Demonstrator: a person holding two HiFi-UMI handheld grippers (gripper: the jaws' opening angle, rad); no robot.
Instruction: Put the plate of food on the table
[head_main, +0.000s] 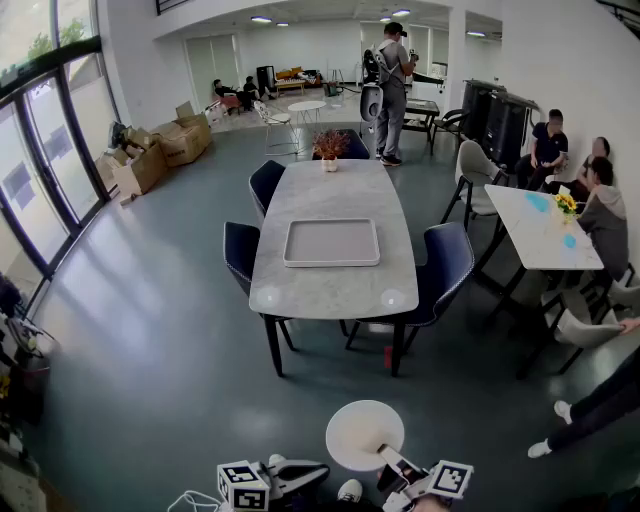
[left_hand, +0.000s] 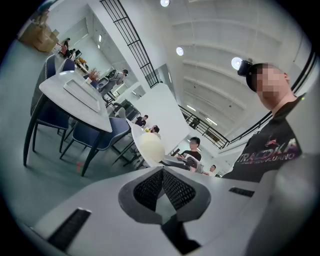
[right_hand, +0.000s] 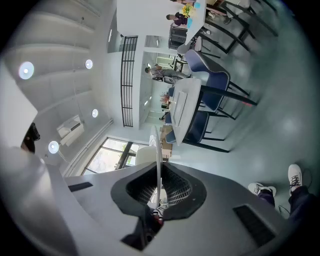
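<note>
The right gripper (right_hand: 159, 192) is clamped on the rim of a round white plate (head_main: 365, 433), low over the grey floor (head_main: 150, 350). The plate is well short of the long grey marble table (head_main: 300, 290) with its rectangular grey tray (head_main: 332, 243). The left gripper (left_hand: 162, 174) is closed and empty.

Plate (head_main: 362, 432): plain off-white, no pattern.
Table (head_main: 330, 195): pale grey-white stone top with faint veining; dark legs.
Tray (head_main: 332, 242) on the table: light beige-grey, plain.
Chairs (head_main: 446, 262) round the table: dark navy.
Flowers (head_main: 330, 145) at the table's far end: rusty red-brown, in a white pot.
Floor (head_main: 150, 340) beside the table: glossy blue-grey.
Boxes (head_main: 160, 150) far left of the table: tan cardboard.
Left gripper (left_hand: 162, 182) and right gripper (right_hand: 159, 187): light grey shells, black cross-hatched pads, marker cubes in black-and-white squares.
</note>
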